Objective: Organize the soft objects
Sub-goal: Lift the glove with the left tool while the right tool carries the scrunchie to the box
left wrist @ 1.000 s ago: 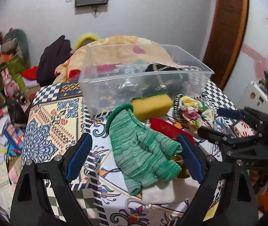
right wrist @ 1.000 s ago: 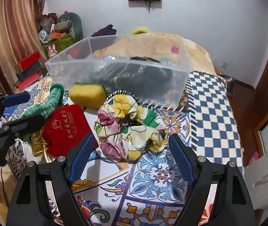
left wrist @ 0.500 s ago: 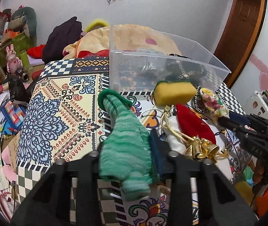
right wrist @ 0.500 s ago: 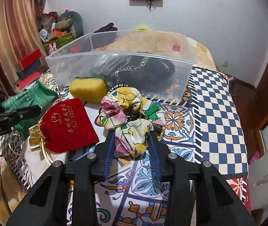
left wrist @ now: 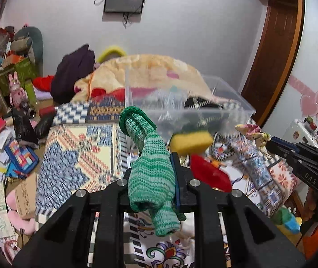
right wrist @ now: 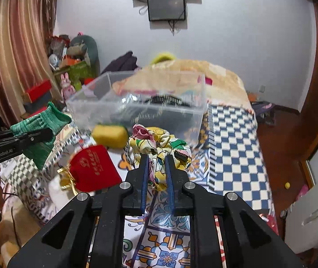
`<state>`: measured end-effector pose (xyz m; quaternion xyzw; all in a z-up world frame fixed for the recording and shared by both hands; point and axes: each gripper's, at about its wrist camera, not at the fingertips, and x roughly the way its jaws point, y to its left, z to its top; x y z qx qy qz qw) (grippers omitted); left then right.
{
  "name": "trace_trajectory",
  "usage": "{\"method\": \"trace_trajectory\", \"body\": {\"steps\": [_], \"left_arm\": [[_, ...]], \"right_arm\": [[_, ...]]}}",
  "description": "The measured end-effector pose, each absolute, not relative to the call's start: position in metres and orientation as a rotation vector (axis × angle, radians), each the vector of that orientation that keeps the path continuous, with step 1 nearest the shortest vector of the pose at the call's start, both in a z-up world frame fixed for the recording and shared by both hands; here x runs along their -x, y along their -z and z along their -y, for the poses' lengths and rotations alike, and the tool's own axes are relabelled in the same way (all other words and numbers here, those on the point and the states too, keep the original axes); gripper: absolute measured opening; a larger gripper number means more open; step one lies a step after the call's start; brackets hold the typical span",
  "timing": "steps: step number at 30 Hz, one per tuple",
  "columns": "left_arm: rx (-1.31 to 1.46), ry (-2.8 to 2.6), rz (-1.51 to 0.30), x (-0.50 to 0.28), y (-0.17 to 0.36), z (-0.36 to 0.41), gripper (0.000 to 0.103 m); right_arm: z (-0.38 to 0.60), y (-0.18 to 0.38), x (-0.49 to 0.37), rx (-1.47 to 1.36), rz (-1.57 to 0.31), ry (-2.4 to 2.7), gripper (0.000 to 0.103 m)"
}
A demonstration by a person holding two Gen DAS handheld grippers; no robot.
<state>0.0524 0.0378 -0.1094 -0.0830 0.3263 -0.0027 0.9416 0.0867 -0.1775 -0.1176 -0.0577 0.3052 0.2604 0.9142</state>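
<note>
My left gripper is shut on a green knitted glove and holds it above the patterned table; the glove also shows in the right wrist view. My right gripper is shut on a floral scrunchie and holds it up in front of the clear plastic bin. The bin stands at the far side and holds dark items. A yellow sponge and a red pouch lie on the table before it.
The table has a patterned cloth. A heap of blankets lies behind the bin. Boxes, books and toys clutter the floor at the left. A wooden door stands at the right.
Both grippers closed, the left on the green glove and the right on the scrunchie, and both have lifted their items off the table toward the bin.
</note>
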Motion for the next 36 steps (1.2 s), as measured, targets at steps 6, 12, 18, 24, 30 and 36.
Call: {"method": "trace_trajectory", "body": {"steps": [6, 12, 18, 24, 30, 36], "left_arm": [[0.140, 0.008, -0.570, -0.055, 0.076, -0.036, 0.020], [0.125, 0.011, -0.498, -0.068, 0.050, -0.032, 0.020], [0.120, 0.018, -0.462, -0.088, 0.037, -0.029, 0.020], [0.125, 0.030, -0.462, -0.112, 0.036, -0.023, 0.020], [0.134, 0.014, -0.500, -0.140, 0.050, -0.026, 0.020], [0.144, -0.012, -0.574, -0.172, 0.075, -0.035, 0.020]], "right_arm": [[0.178, 0.091, -0.080, 0.111, -0.540, -0.538, 0.013], [0.169, 0.066, -0.084, 0.085, -0.460, -0.557, 0.013], [0.145, 0.056, -0.095, 0.081, -0.407, -0.592, 0.013], [0.122, 0.063, -0.116, 0.065, -0.422, -0.618, 0.013], [0.108, 0.075, -0.145, 0.065, -0.470, -0.602, 0.013], [0.101, 0.087, -0.163, 0.062, -0.531, -0.583, 0.013]]}}
